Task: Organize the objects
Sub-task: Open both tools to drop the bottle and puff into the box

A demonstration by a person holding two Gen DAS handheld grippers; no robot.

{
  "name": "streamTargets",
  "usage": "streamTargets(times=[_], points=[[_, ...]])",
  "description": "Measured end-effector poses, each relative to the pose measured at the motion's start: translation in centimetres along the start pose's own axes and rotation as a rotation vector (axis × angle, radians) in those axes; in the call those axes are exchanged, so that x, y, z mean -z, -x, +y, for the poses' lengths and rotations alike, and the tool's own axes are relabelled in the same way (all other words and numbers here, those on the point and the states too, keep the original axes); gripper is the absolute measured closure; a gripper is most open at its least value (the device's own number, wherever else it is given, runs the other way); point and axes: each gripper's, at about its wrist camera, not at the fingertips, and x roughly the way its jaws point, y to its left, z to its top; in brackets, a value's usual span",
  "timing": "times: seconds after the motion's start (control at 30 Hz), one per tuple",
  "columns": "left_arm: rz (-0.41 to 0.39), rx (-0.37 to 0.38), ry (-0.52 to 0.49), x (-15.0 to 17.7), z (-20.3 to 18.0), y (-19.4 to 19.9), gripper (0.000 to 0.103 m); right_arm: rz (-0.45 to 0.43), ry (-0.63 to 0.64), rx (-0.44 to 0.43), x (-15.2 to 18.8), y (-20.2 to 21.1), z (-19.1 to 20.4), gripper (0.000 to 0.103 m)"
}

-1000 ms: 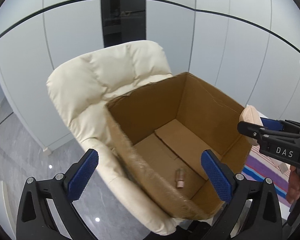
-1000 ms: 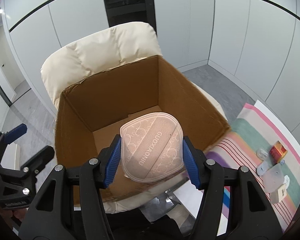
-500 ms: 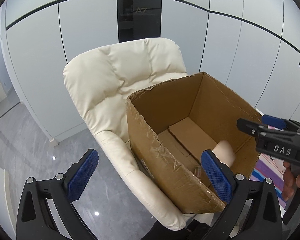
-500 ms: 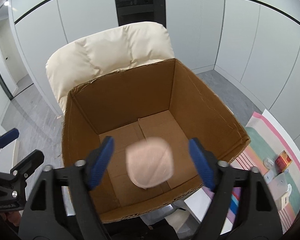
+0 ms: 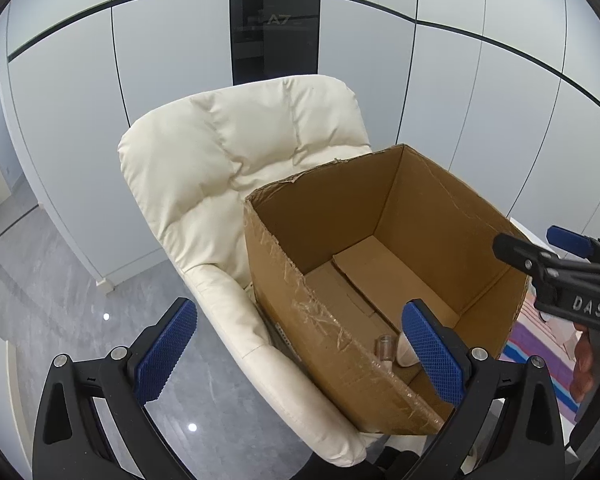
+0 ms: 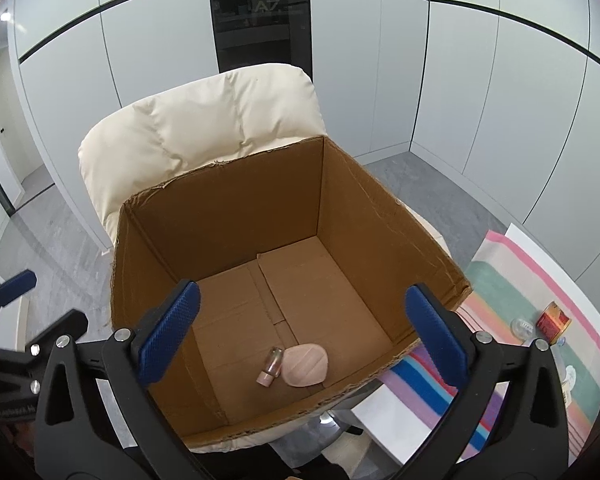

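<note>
Two things lie on the floor of the box [image 6: 236, 208]: the pink pad [image 6: 305, 369] and a small bottle [image 6: 271, 366], side by side and touching or nearly so, near the front wall and a little right of centre. The pad lies flat; the bottle lies on its side just left of it, cap toward you.

Your right gripper [image 6: 302, 338] hangs above the near edge of the box, tilted down into it. Its jaws have just been opening and now stand wide apart with nothing between them; the pad sits well below, free of both blue pads.

Your left gripper [image 5: 300, 354] is out to the left of the box, also tilted down, jaws wide apart and holding nothing. From that side you see only a sliver of the pad [image 5: 406, 354] and the bottle [image 5: 385, 348] behind the box's taped near wall.

The box sits on the seat of a cream chair [image 6: 204, 120], its back wall against the chair back. To the right, a striped cloth [image 6: 512, 292] carries a small red tin [image 6: 554, 316] and some clear bits, well apart from the box.
</note>
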Motion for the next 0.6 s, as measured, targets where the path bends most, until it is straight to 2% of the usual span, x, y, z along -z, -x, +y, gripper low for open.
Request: streamTargets(times=[0.23, 0.6], points=[[0.008, 0.02, -0.011, -0.5, -1.6, -0.6, 0.0, -0.01, 0.015, 0.03, 0.5, 0.6, -1.4, 0.0], [0.014, 0.056, -0.057, -1.2, -5.5, -1.5, 0.0, -0.006, -0.031, 0.077, 1.4, 1.7, -5.8, 0.0]])
